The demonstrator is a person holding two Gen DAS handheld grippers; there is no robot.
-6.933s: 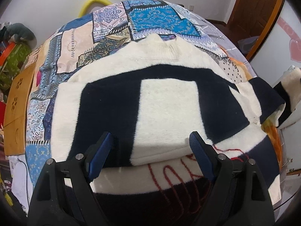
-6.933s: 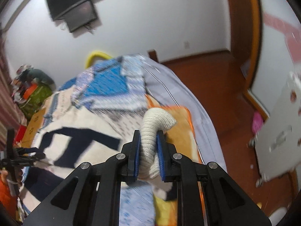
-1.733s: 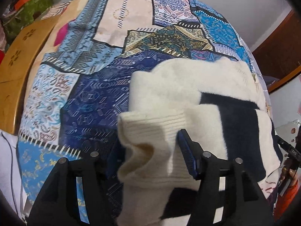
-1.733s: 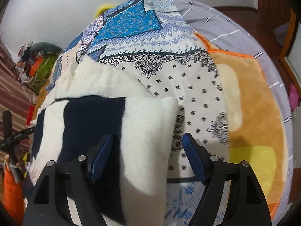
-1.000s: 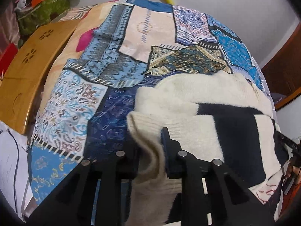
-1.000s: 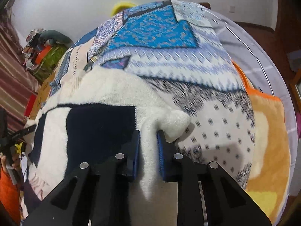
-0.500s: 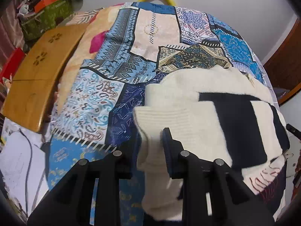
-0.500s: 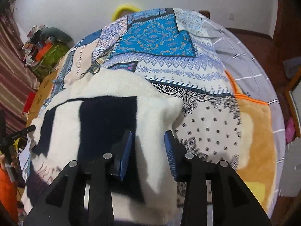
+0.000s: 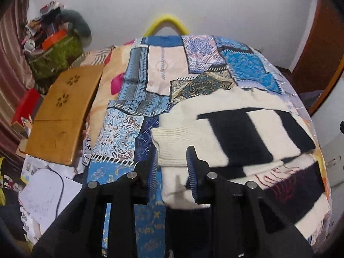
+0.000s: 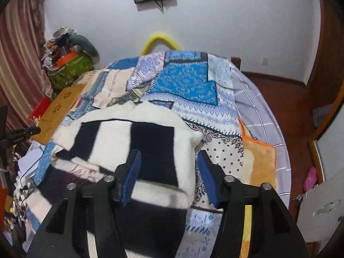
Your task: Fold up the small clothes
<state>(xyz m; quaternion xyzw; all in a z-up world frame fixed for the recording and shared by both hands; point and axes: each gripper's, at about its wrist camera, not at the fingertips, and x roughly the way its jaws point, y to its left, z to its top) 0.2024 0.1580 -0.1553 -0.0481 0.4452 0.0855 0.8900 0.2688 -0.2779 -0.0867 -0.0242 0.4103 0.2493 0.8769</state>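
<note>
The sweater [image 9: 247,133] is lying half-folded on the bed [image 9: 133,116]. Both the left gripper [image 9: 172,167] and the right gripper [image 10: 169,178] are hovering with jaws apart, holding nothing. Fold step looks complete; next calls for regripping the edge.

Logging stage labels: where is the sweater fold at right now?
Done: the cream and navy sweater lies on the patchwork bedspread with both sides folded in, ribbed cuff on top. In hand: nothing; the left tongs and right tongs are open, with cloth lying between the fingers. Left: likely the final fold of the bottom part up over the top.
</note>
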